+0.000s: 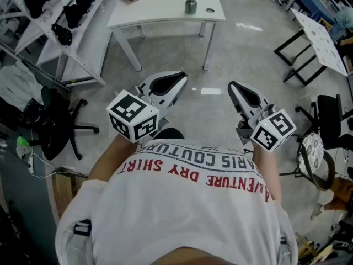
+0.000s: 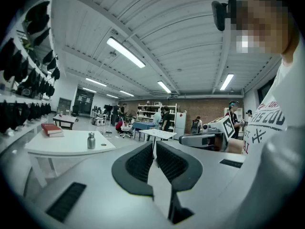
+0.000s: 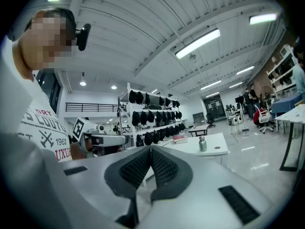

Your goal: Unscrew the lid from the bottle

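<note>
while the bottle (image 1: 191, 4) stands upright toward the right end of the white counter (image 1: 160, 12), cap apparently still on and a small round disc (image 1: 209, 10) just beside it, the person holds both tools well short of it, over the floor. left gripper (image 1: 181, 78) and right gripper (image 1: 231, 85) each have their fingers (image 2: 142, 162) clenched together on nothing, pointing roughly level toward the counter. judged from this, none of the unscrewing is done: the approach, steadying the body and twisting the cap are all left.
</note>
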{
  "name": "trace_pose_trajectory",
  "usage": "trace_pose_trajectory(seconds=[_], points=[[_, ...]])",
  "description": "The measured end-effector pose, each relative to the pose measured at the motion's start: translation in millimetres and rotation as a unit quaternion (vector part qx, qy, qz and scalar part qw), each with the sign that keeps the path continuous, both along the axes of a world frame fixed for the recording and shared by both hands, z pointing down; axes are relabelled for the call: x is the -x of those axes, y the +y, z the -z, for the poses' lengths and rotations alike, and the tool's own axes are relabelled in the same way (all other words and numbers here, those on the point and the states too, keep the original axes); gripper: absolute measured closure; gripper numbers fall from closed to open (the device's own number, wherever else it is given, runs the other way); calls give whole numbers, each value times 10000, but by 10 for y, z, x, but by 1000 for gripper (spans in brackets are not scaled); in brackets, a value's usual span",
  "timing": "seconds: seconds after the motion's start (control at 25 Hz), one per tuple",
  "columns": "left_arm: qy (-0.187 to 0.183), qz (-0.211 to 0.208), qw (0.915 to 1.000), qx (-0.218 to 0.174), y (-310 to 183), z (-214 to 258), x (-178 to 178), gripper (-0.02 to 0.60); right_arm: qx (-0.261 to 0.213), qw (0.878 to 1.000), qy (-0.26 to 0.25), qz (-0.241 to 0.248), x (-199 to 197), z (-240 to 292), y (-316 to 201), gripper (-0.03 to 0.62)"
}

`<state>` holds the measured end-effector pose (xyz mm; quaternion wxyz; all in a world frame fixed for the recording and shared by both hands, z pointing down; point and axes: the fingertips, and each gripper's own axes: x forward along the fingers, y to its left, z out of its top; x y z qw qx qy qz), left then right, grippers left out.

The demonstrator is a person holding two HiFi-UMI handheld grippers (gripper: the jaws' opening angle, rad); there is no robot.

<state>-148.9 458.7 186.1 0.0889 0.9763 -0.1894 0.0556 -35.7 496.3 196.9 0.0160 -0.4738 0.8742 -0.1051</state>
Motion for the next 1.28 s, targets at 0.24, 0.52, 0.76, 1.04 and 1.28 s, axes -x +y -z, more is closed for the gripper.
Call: trace_pose_trajectory(seconds=[0.24, 0.52, 0.76, 1.04, 1.28], points=[[-119, -11, 9998, -167, -85, 6, -105, 537, -76, 9998, 190, -49, -122, -11, -82, 569], [-238, -60, 9996, -149, -308, -155, -209, 529, 32, 9998, 120, -177, -291, -164, -246, 564], [-438, -229, 9987, -107, -582, -398, -369, 367, 70, 9990, 198, -398, -542, -330, -520, 454], [-604, -178, 9980, 90, -1322, -691, -531, 299, 202, 9982, 178, -529, -807, -497, -1191, 362], [-672, -42, 9971, 361, -2221, -893, -789, 275, 452, 9969, 90, -641, -1158, -645, -2025, 324]])
